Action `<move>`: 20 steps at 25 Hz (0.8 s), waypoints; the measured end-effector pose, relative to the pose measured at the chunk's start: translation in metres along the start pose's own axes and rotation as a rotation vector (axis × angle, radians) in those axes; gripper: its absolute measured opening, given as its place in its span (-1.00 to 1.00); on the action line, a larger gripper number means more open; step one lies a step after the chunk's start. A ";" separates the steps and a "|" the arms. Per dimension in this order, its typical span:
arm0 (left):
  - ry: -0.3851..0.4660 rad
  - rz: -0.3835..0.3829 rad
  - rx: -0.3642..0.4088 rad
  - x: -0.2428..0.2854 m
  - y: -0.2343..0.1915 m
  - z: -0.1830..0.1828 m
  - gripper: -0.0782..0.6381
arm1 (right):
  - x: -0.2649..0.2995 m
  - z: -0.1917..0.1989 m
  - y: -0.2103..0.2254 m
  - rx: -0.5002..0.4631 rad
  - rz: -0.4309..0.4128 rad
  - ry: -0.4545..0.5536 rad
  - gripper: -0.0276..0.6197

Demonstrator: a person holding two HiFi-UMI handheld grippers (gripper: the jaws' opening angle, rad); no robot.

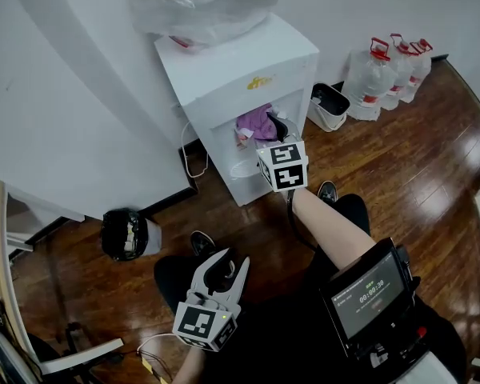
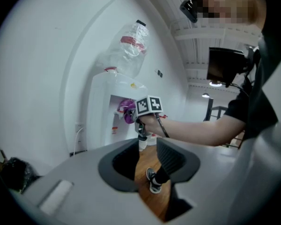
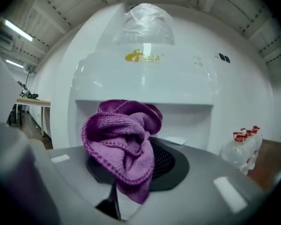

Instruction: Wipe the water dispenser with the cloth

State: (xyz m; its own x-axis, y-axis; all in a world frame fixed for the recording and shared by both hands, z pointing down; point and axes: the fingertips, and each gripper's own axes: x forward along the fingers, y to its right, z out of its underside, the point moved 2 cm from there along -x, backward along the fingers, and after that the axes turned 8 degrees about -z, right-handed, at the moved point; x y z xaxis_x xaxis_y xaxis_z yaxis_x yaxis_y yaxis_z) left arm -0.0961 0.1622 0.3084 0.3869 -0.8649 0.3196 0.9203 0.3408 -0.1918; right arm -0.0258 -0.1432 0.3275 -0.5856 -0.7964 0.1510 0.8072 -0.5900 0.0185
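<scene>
Inspecting the head view, I note the white water dispenser (image 1: 248,70) standing against the wall. An inverted bottle (image 1: 200,6) sits on its top, and spare water jugs (image 1: 388,70) stand on the floor to one side, well clear of the work.

The right gripper (image 1: 274,128) is held out roughly level at the dispensing recess in the dispenser's front. Its jaws are clamped on a bunched purple knitted cloth (image 3: 124,144), which sits at the mouth of that recess. I cannot tell whether the cloth presses on any surface.

The left gripper (image 1: 226,269) hangs low over the person's lap, jaws slightly apart with nothing between them.

My judgement is that the wiping step is in hand, at the recess. How much of the cabinet is already wiped cannot be established. The next move calls for firm contact and sweeping strokes across the recess walls. The grip must stay tight so the loose folds do not pull free.
</scene>
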 end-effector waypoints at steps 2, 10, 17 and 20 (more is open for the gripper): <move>0.001 -0.016 -0.004 -0.005 -0.002 -0.001 -0.39 | 0.000 -0.002 0.002 -0.021 0.013 0.011 -0.54; -0.035 -0.055 -0.004 -0.012 -0.009 0.003 -0.39 | 0.018 0.077 0.001 -0.039 0.020 -0.100 -0.54; -0.060 -0.040 0.028 0.004 -0.013 0.005 -0.39 | 0.023 0.180 0.056 0.028 0.079 -0.362 -0.54; -0.062 -0.016 0.023 0.014 -0.006 0.005 -0.39 | 0.015 0.150 0.084 0.046 0.090 -0.299 -0.54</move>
State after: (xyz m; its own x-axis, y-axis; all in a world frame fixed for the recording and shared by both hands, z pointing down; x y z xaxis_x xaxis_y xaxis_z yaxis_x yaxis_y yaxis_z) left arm -0.0956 0.1497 0.3187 0.3743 -0.8462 0.3792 0.9272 0.3364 -0.1647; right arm 0.0449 -0.1850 0.4795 -0.4693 -0.7669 0.4378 0.8613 -0.5068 0.0355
